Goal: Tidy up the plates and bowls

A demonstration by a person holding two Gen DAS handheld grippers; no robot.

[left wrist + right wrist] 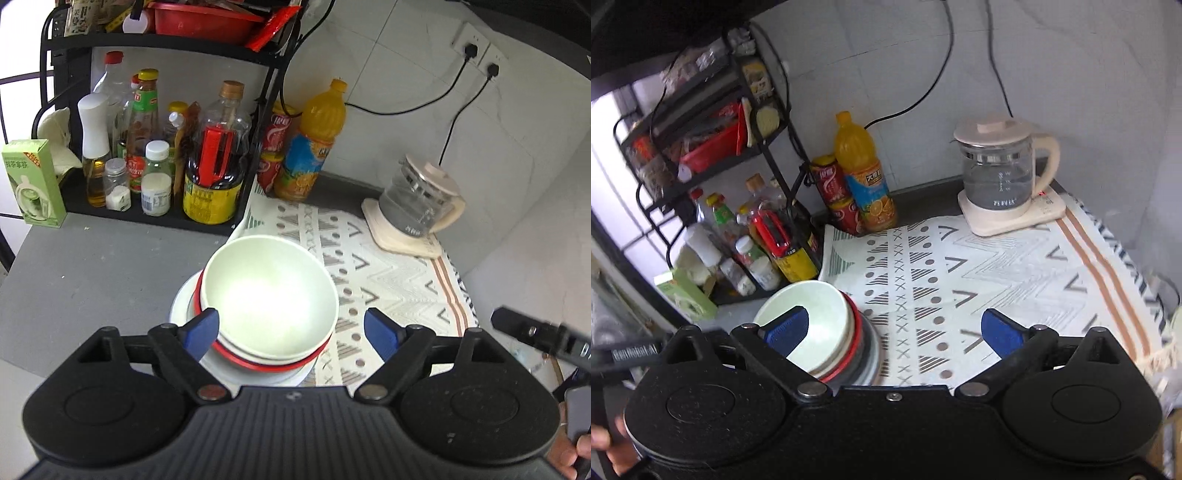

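Observation:
A pale green bowl [269,295] sits on top of a stack: nested bowls, one with a red rim [258,365], on a white plate [181,306]. The stack stands at the left edge of the patterned mat. My left gripper [291,328] is open and hovers just above and in front of the stack, its blue pads either side of the top bowl's near rim without touching. In the right wrist view the stack [820,325] is at lower left. My right gripper [897,330] is open and empty above the mat, right of the stack.
A black rack [155,214] with sauce bottles stands behind the stack. An orange juice bottle [314,140] and red cans stand beside it. A glass kettle [417,206] on its base sits at the mat's [388,280] far right. A green box [33,184] stands at the left.

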